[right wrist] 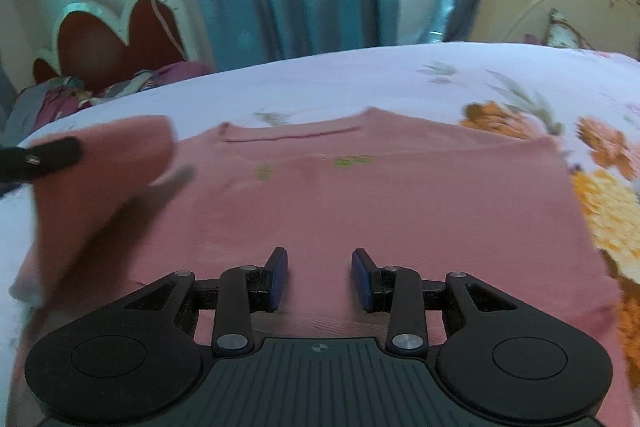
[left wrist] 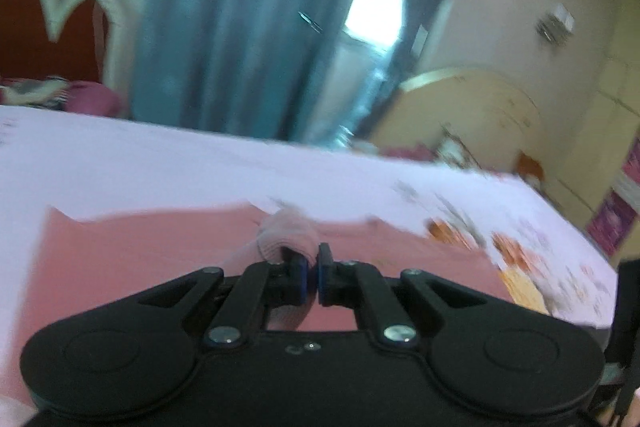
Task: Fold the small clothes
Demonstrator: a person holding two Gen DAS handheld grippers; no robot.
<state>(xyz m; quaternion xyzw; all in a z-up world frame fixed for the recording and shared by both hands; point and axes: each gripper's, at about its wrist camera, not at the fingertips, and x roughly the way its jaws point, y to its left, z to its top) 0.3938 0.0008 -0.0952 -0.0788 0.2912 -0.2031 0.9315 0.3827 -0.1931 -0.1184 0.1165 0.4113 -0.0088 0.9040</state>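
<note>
Pinching blurred pink shirt [left wrist: 160, 267]: left tongs [left wrist: 311, 277] | right tongs [right wrist: 319, 279] agape, empty

Both wrist views close over pink garment [right wrist: 360, 211]

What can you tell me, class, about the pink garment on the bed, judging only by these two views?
The pink garment is a small top of soft ribbed knit, lying mostly flat on the floral bedsheet, neckline at the far edge, faint green marks on the chest. Its left side is lifted and folded inward: the left gripper is shut on a bunched piece of it. The right gripper hovers open above the near hem, not pinching it.
</note>
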